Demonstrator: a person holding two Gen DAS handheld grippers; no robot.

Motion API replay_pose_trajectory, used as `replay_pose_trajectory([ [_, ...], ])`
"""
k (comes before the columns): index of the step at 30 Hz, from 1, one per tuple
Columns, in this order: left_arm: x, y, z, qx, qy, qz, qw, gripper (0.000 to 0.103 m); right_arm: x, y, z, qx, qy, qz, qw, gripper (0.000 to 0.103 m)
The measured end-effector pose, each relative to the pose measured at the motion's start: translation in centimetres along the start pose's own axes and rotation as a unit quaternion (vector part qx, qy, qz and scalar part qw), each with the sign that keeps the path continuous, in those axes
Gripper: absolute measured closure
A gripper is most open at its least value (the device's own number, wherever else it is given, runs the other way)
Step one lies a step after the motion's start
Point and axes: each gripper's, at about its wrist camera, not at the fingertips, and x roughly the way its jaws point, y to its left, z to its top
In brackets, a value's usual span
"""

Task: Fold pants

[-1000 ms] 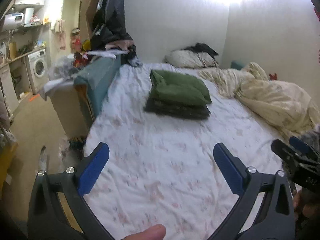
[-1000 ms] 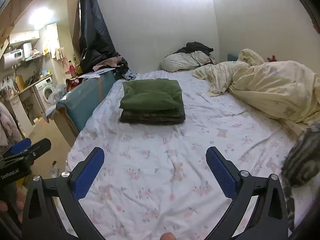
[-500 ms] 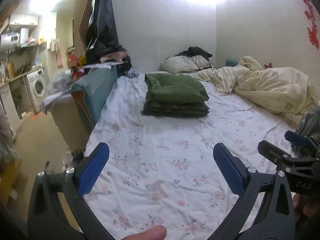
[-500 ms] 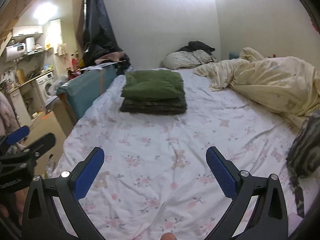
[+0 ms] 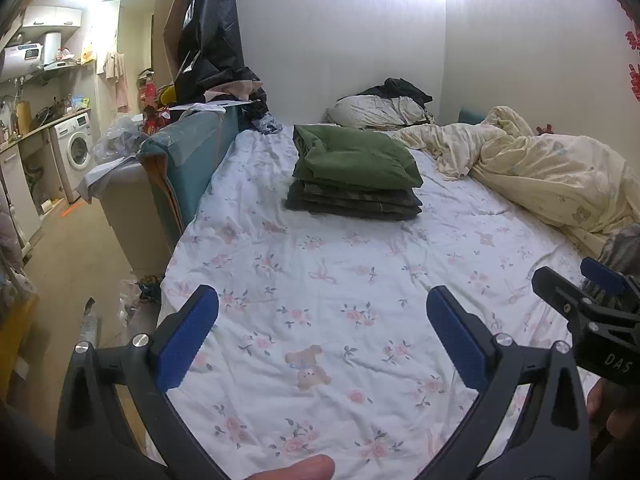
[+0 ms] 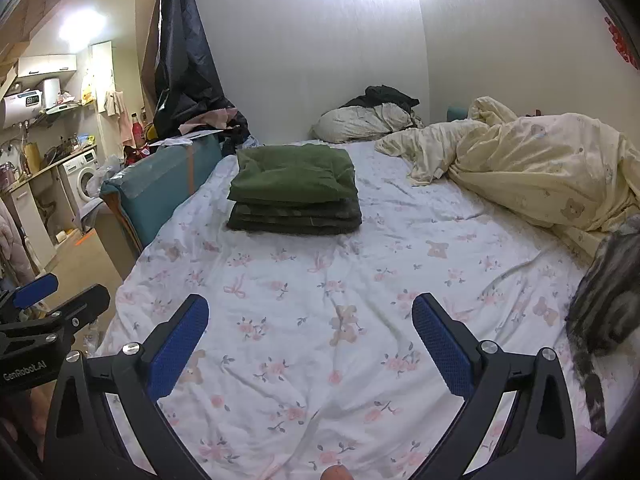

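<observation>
Green folded pants on a floral bed, both grippers spread and holding nothing.

Left wrist view: left gripper (image 5: 322, 330) with blue pads (image 5: 186, 338) wide apart above the near part of the white floral sheet (image 5: 320, 280). Folded green pants (image 5: 354, 156) stacked on darker folded garments (image 5: 352, 202), far centre of the bed. Cream duvet (image 5: 540, 172) bunched far right, pillow (image 5: 372, 112) at the far wall, washing machine (image 5: 74, 148) far left. Right gripper (image 5: 592, 296) at the right edge, side on, jaws hard to read from here.
Right wrist view: right gripper (image 6: 310, 338) likewise spread, nothing between the pads (image 6: 438, 346), over the near sheet (image 6: 320, 280). Same pants (image 6: 292, 178) far centre-left on the dark stack (image 6: 294, 216). Grey striped fabric (image 6: 604, 312) at the right edge, near the duvet (image 6: 540, 168). Part of the left gripper (image 6: 48, 304) at the left edge.
</observation>
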Motion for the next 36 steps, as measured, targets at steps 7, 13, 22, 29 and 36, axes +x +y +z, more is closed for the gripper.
replay_pose_trajectory([
  [7,-0.04,-0.12,-0.08,0.001,-0.004,0.001,1.0000,0.000,-0.09,0.22,0.03,-0.005,0.000,0.000,1.000,0.000],
  [13,-0.02,0.26,-0.09,-0.002,0.001,0.004,1.0000,0.000,-0.11,0.46,-0.06,-0.008,0.000,0.000,1.000,0.000],
  [22,-0.06,0.51,-0.30,-0.002,0.003,0.003,1.0000,0.000,0.07,0.17,-0.14,-0.007,0.004,-0.001,1.000,0.000],
  [29,-0.03,0.62,-0.26,-0.002,0.004,0.002,1.0000,0.000,0.13,0.06,-0.21,-0.007,0.006,0.001,1.000,0.000],
  [36,0.08,0.72,-0.30,-0.002,0.008,0.002,1.0000,0.000,0.28,-0.05,-0.50,-0.013,0.005,0.005,1.000,0.000],
])
